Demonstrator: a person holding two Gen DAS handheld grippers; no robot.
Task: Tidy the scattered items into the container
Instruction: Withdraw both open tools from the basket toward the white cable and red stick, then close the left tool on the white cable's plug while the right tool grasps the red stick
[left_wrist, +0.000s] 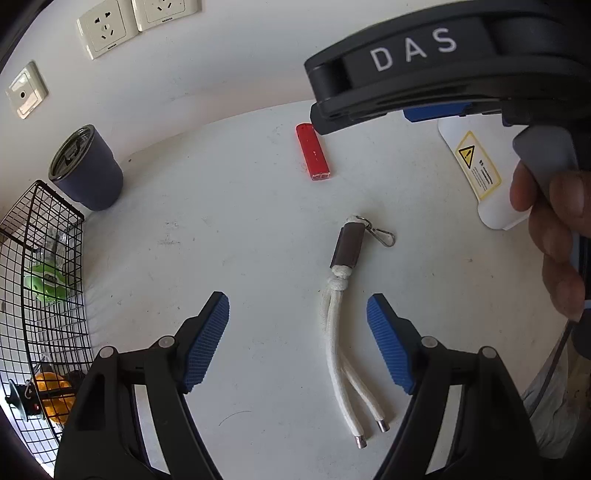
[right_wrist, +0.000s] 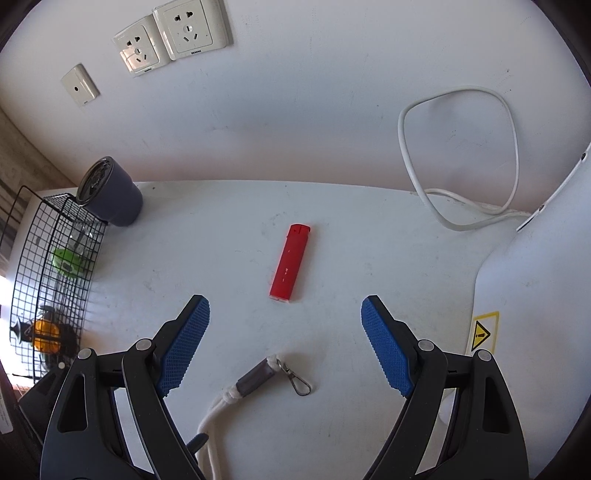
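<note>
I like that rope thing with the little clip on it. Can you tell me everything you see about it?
The white braided rope lanyard lies flat on the white table, alone. Two cords run side by side, each ending in a small silver metal tip. They are knotted below a dark grey sleeve, and a silver swivel clip sticks out past the sleeve. It rests between the open left tongs, touching neither pad. The red lighter lies farther off.
</note>
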